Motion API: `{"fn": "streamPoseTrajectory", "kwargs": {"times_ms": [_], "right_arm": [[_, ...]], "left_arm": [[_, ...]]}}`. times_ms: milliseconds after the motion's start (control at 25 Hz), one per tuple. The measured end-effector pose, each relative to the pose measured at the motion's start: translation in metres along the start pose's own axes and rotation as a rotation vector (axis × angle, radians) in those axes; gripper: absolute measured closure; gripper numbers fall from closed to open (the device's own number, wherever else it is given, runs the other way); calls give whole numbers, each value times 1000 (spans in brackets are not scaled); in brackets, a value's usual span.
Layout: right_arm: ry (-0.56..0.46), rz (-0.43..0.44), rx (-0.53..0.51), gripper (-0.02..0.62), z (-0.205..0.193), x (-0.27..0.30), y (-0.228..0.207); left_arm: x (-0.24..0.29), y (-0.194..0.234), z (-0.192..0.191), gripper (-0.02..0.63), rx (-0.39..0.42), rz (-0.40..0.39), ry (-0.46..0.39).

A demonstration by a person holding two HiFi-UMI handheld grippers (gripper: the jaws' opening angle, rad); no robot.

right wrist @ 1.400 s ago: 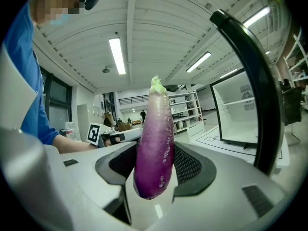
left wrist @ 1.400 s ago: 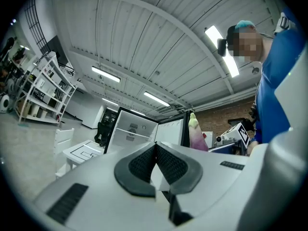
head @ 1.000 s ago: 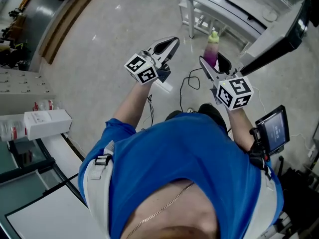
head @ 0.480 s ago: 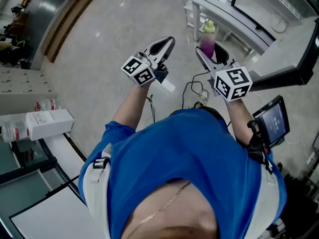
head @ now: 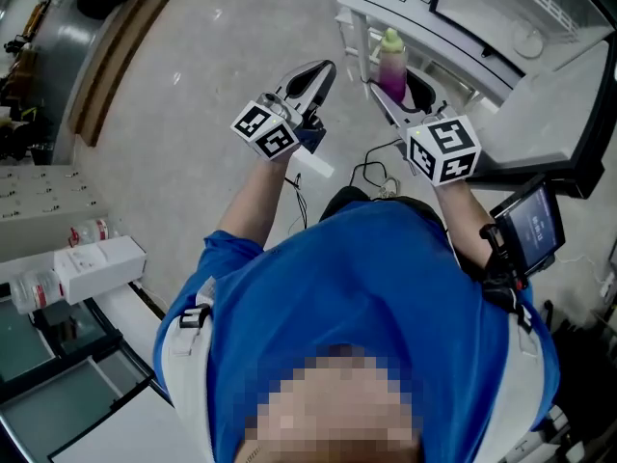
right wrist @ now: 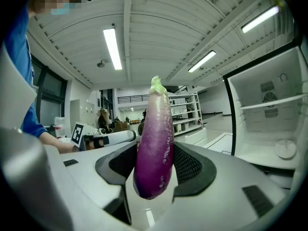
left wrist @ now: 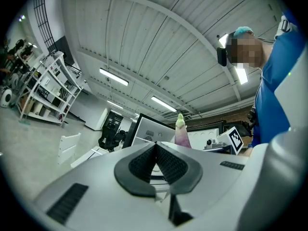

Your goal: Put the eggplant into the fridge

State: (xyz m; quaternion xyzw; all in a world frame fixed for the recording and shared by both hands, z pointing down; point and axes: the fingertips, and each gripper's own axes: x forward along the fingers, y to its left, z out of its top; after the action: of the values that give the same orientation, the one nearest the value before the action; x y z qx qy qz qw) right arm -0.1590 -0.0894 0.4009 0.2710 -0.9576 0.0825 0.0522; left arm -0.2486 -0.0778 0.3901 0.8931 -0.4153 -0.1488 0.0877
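A purple eggplant (head: 391,67) with a pale green tip stands upright in my right gripper (head: 388,101), whose jaws are shut on its lower half. In the right gripper view the eggplant (right wrist: 155,143) fills the gap between the black pads. The open fridge (head: 463,22) lies just ahead at the top right, its white shelves (right wrist: 269,102) bare apart from a round white piece (right wrist: 285,149). My left gripper (head: 318,71) is shut on nothing, level with the right one and to its left; its pads (left wrist: 166,162) meet in its own view.
The fridge door (head: 554,114) hangs open at the right. A black cable (head: 371,170) trails on the floor below the grippers. A white box (head: 101,263) and bottles sit on a counter at the left. A small tablet (head: 530,230) rides on the right forearm.
Both grippers have travelled forward towards the fridge, the eggplant still in the right one. The fridge now sits closer in the head view.
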Motion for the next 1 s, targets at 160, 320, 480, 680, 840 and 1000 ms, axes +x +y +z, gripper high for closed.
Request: {"fn": "streamPoseTrajectory", "kwargs": {"times_ms": [160, 320, 480, 680, 840, 1000], "right_arm": [[5, -80, 13, 359, 0, -5, -24], [10, -176, 20, 359, 1, -10, -54], [9, -264, 19, 359, 3, -16, -79], [10, -355, 30, 359, 3, -17, -101], [9, -414, 31, 359, 9, -16, -119], [10, -467, 33, 359, 5, -10, -128]], "left_arm": [[24, 7, -4, 598, -20, -67, 26], [49, 12, -7, 598, -42, -136, 50], [67, 16, -8, 598, -54, -198, 69], [79, 22, -7, 598, -67, -260, 85], [89, 30, -4, 598, -76, -298, 98], [90, 43, -7, 598, -83, -332, 109]]}}
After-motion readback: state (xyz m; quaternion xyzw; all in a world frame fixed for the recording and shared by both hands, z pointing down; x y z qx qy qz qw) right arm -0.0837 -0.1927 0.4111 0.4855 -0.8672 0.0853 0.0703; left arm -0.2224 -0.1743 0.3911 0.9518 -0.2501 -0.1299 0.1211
